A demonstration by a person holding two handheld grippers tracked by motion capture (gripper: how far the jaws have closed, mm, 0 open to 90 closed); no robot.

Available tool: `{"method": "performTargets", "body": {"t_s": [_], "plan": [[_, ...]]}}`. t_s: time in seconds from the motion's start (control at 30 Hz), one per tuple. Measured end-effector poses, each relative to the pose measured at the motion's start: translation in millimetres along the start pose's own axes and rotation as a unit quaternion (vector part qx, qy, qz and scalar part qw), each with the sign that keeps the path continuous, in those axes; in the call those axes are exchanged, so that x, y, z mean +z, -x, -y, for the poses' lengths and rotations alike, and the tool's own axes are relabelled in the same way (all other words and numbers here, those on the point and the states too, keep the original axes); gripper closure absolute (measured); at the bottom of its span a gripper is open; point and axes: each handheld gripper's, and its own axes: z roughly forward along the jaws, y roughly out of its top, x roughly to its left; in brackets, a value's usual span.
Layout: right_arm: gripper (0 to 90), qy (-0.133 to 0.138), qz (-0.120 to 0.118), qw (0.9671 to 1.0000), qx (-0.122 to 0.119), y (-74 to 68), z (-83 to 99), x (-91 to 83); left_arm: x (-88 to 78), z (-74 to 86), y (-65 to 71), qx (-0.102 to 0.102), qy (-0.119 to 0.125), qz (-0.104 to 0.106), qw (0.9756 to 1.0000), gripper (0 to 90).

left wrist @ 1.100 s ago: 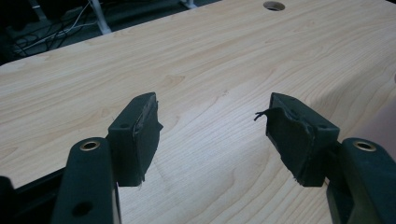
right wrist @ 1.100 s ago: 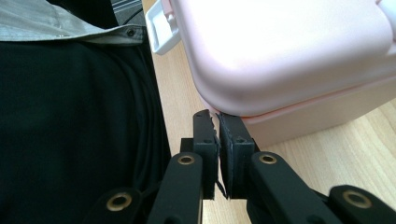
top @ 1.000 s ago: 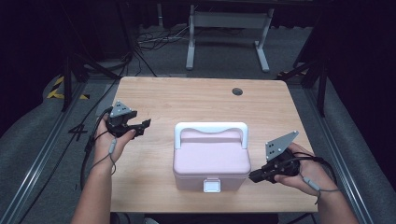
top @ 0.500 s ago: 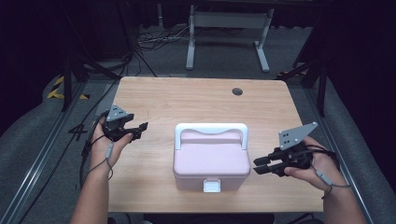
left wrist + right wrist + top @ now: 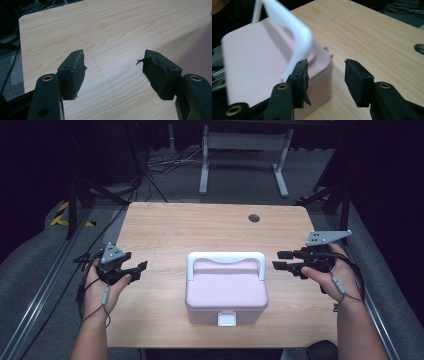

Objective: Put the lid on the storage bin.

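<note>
A pink box [image 5: 226, 292] with rounded corners, a white handle [image 5: 225, 257] and a white latch [image 5: 226, 320] sits shut near the front middle of the pale wood-grain counter [image 5: 200, 227]. The right gripper [image 5: 281, 260] is held level just beside the box's right end, pointing at it, jaws just opened, nothing between. The left gripper [image 5: 139, 269] points in from the left, well apart, jaws spread over bare wood.
</note>
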Motion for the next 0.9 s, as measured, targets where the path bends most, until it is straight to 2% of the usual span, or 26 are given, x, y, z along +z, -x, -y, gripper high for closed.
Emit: {"method": "performTargets", "body": {"t_s": [0.07, 0.27, 0.53, 0.73, 0.9], "plan": [[53.9, 0.004, 0.018, 0.9997, 0.019, 9.6, 1.2, 2.5, -1.8, 2.6, -0.7, -0.001, -0.002, -0.003, 1.0, 34.9], [53.0, -0.003, 0.06, 0.9972, 0.044, 30.8, 9.6, 8.9, -1.5, 6.5, -2.5, -0.003, -0.007, -0.004, 1.0, 34.7], [52.8, -0.021, 0.099, 0.9919, 0.077, 55.8, 30.1, 13.9, 7.2, 6.2, -6.1, -0.003, -0.013, 0.002, 0.9999, 34.5], [52.9, -0.034, 0.13, 0.9859, 0.1, 72.7, 48.5, 18.4, 14.0, 6.5, -9.5, -0.004, -0.019, 0.001, 0.9998, 34.5], [52.9, -0.066, 0.149, 0.9797, 0.117, 83.9, 62.6, 25.5, 19.6, 8.5, -11.5, -0.003, -0.028, -0.004, 0.9996, 34.3]]}}
